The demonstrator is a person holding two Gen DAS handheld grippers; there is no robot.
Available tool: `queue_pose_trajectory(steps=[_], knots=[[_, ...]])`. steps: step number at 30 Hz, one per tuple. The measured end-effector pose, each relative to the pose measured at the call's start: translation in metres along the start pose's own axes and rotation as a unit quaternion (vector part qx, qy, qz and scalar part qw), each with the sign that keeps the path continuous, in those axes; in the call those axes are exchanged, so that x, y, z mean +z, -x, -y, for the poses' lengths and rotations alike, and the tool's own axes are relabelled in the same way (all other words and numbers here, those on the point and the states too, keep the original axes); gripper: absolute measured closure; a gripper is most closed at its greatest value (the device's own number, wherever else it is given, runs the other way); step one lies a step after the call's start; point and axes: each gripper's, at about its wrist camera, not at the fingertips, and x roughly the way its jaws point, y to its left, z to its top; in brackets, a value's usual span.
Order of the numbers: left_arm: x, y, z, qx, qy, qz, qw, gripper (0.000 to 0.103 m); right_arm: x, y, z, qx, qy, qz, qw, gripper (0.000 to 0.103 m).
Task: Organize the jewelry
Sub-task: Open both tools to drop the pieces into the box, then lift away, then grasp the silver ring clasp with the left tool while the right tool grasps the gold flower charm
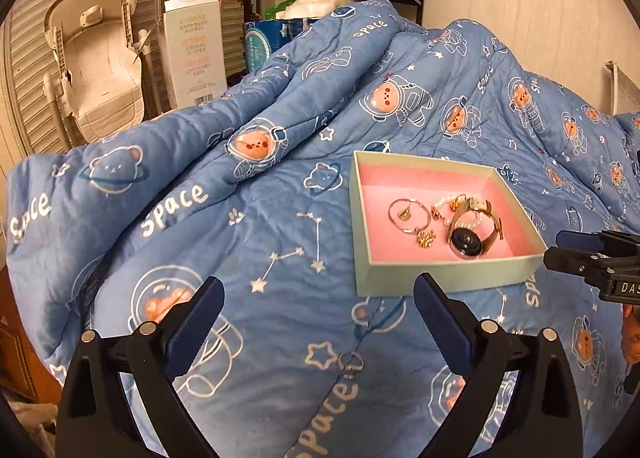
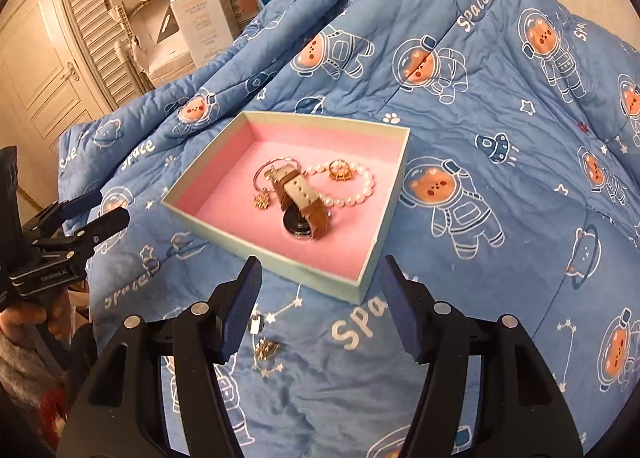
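A soft quilted blanket, blue cotton printed with white outlines of astronaut bears, stars, constellations and the word "Space", lies rumpled over the bed. On it sits a shallow rectangular box of pale green card with a matte pink lining, right of centre in the left wrist view and just beyond the blue pads in the right wrist view. Inside it, bunched toward the middle, lie a wristwatch with a round dark case and a tan and cream strap standing up in a loop, a string of round white pearls, a thin metal hoop bracelet with small gold charms, and a gold ring. Still out on the blanket are a thin silver ring near the left hand-held gripper and a small gold piece with a tiny silver one beside it, close to the near left pad of the right hand-held gripper. Both tools tilt downward over the blanket on the near side of the box, their black arms ending in dark blue ribbed pads; the left jaws stand wide apart, the right ones moderately apart, with nothing between either pair. The right wrist view shows the other tool at far left, lettered "DexRoboLAI" as far as can be read, gripped by a person's hand. Beyond the bed stand a tall white carton with small unreadable print and a cream moulded seat.
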Motion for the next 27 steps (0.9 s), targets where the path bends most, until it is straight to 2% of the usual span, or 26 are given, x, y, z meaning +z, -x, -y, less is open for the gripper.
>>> queue_pose_trajectory(steps=[7,14,16,19,21,27], knots=[[-0.042,0.012,-0.004,0.002,0.007,-0.013,0.9999,0.009,-0.042,-0.005,-0.020,0.000,0.034,-0.014,0.999,0.042],[-0.068,0.010,0.008,-0.002,0.006,-0.026,0.9996,0.010,-0.069,-0.011,-0.029,-0.001,0.038,-0.031,0.999,0.042],[-0.072,0.008,0.014,-0.001,0.000,-0.029,0.9996,0.014,-0.073,-0.012,-0.030,-0.003,0.037,-0.034,0.999,0.042],[-0.076,0.004,0.021,0.003,-0.004,-0.032,0.9995,0.024,-0.078,-0.014,-0.029,-0.001,0.030,-0.038,0.999,0.042],[-0.078,0.000,0.025,0.008,-0.012,-0.033,0.9993,0.032,-0.081,-0.016,-0.030,-0.002,0.033,-0.039,0.999,0.048],[-0.075,-0.011,0.024,0.014,-0.014,-0.040,0.9990,0.045,-0.082,-0.020,-0.033,-0.002,0.044,-0.040,0.998,0.054]])
